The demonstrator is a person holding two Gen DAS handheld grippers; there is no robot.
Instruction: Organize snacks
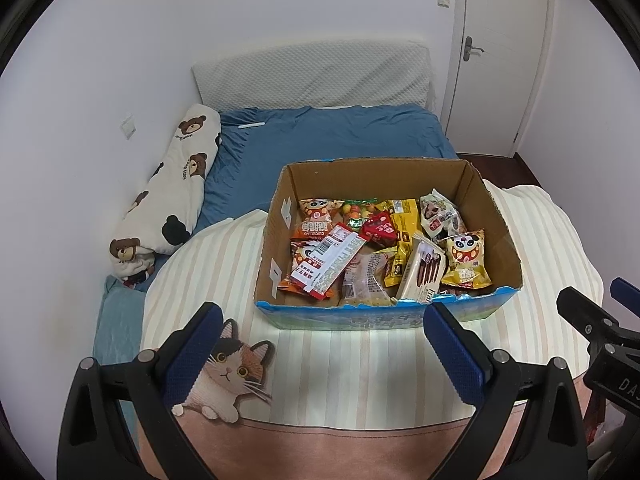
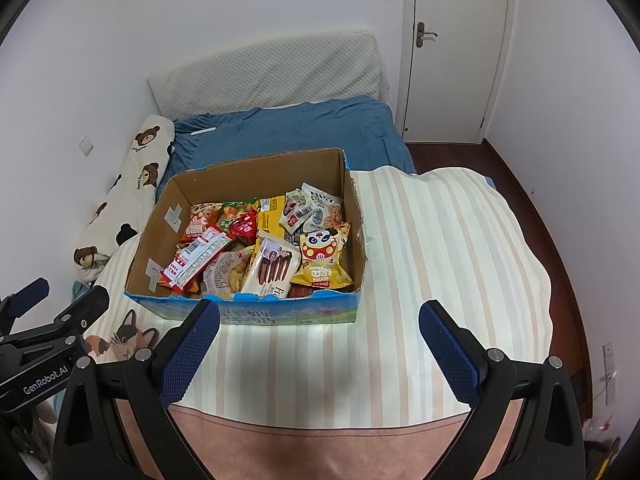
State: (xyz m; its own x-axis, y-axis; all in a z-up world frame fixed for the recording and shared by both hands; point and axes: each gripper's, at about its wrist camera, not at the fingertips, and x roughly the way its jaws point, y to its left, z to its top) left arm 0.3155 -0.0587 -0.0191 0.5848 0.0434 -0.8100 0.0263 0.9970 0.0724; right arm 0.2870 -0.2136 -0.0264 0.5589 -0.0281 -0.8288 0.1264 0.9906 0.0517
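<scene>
Lower snack packets in the cardboard box (image 1: 276, 236) lie buried under upper ones; packet print too small to read; both views crop gripper handles

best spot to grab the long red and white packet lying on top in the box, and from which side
Take the long red and white packet across its narrow width near the middle, coming from above. It lies flat on top of the other snacks, slanting from the near-left corner of the cardboard box toward its centre, so its long edges are exposed. The left gripper is open and probably nearest.

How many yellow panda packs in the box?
1: the yellow panda pack lies on top at the box's near right corner. More may hide beneath.
</scene>
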